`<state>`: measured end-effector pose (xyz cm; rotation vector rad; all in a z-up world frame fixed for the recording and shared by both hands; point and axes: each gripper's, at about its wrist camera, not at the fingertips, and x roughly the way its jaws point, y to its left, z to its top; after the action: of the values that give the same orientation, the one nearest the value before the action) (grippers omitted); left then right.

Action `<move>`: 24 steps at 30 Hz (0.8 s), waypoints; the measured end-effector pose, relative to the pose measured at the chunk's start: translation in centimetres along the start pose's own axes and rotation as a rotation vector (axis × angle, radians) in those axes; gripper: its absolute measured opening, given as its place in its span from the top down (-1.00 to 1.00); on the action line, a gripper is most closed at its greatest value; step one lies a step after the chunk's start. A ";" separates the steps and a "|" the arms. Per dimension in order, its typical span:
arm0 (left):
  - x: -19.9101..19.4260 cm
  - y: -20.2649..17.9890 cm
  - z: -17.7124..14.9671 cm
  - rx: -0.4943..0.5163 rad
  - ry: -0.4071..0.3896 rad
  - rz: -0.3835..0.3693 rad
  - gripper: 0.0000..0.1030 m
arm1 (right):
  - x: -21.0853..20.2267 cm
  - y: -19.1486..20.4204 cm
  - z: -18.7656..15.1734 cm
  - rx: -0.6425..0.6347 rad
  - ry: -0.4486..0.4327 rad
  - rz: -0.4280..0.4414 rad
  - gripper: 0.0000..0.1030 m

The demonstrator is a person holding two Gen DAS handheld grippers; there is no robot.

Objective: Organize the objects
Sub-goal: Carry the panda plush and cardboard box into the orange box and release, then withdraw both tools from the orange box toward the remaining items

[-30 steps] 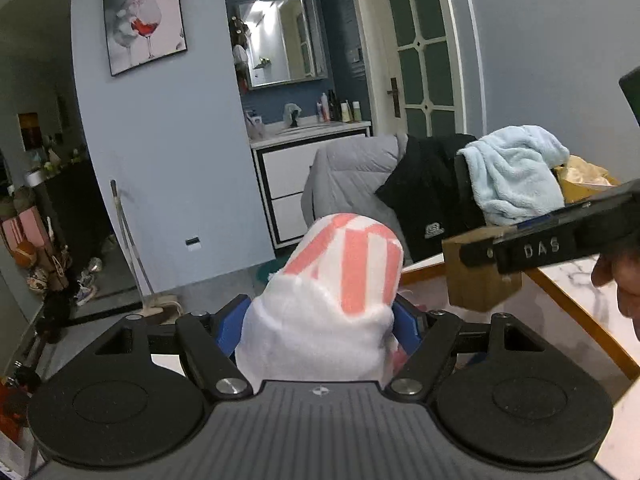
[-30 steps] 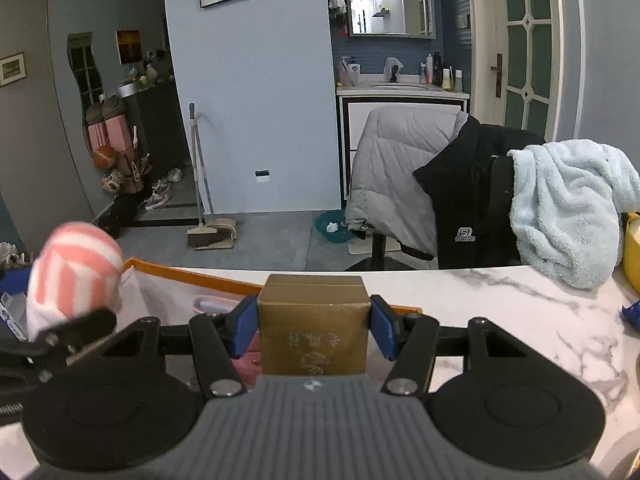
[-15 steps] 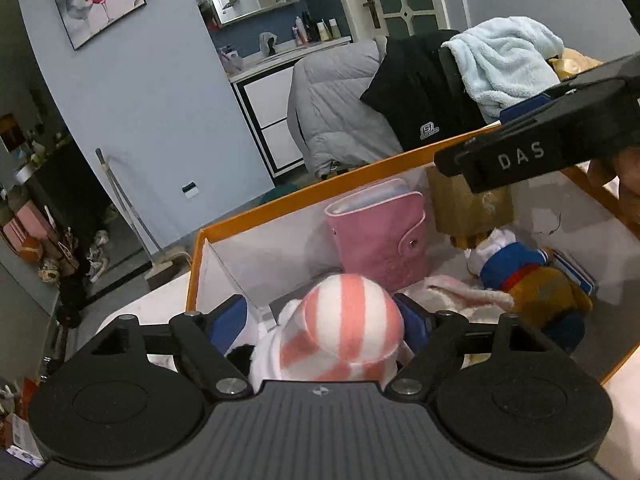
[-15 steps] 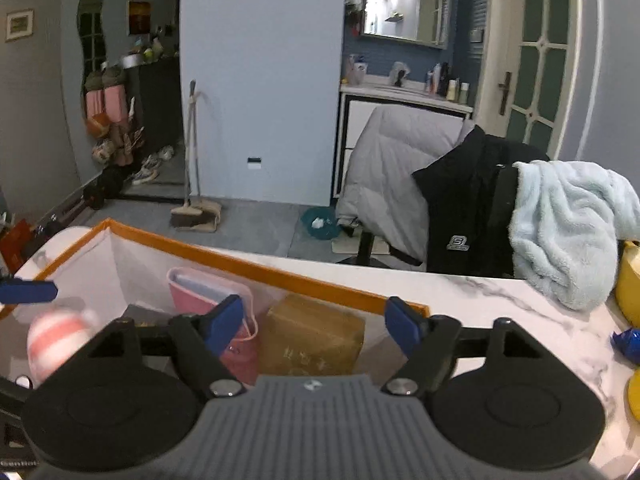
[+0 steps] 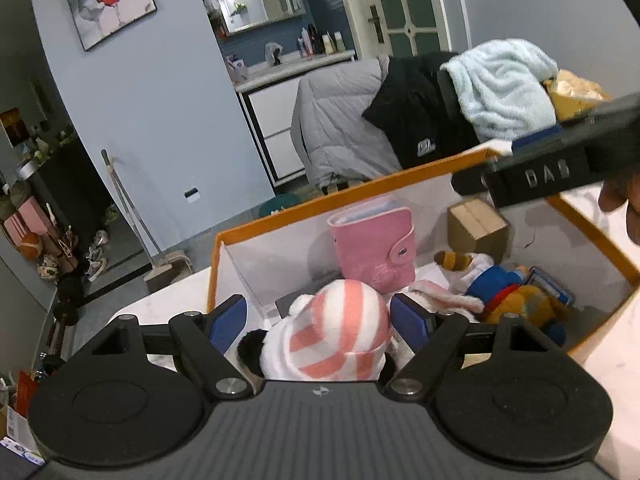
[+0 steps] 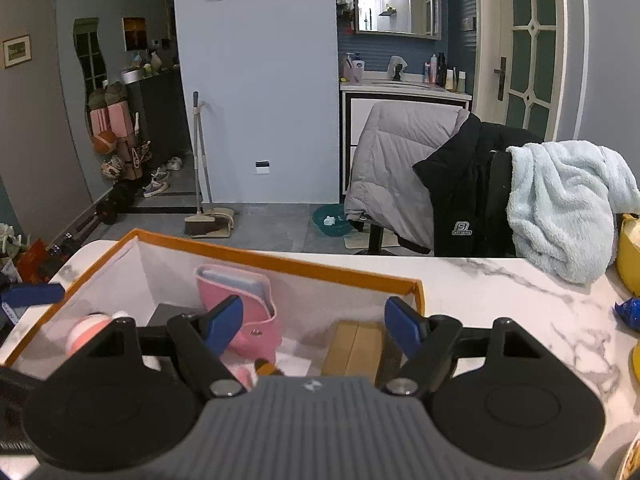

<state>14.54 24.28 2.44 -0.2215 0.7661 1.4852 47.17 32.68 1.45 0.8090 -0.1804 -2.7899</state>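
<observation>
In the left wrist view, the left gripper stands released around the striped plush toy at lower centre, inside the orange box; withdrawing carelessly could snag it on a pad. In the right wrist view, the right gripper is spread and empty, with the cardboard carton lying in the box's right corner; a low pull-back could clip the rim.

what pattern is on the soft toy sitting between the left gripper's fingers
Pink and white stripes on the soft toy, seen best in the left wrist view.
</observation>
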 end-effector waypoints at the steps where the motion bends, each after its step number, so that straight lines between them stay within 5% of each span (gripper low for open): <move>1: -0.6 0.1 -0.1 -0.007 -0.012 -0.003 -0.86 | -0.4 0.0 -0.2 -0.011 0.003 0.013 -0.54; 8: -5.1 0.7 -1.1 -0.048 -0.091 -0.030 -0.92 | -4.5 0.3 -0.6 -0.063 0.001 0.080 -0.54; 24: -11.1 0.6 -1.7 -0.055 -0.132 -0.011 -0.93 | -13.1 2.0 -2.0 -0.206 -0.010 0.233 -0.54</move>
<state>14.52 14.36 7.84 -0.1673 0.6177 1.4965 59.40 33.94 6.82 0.6773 0.0120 -2.5423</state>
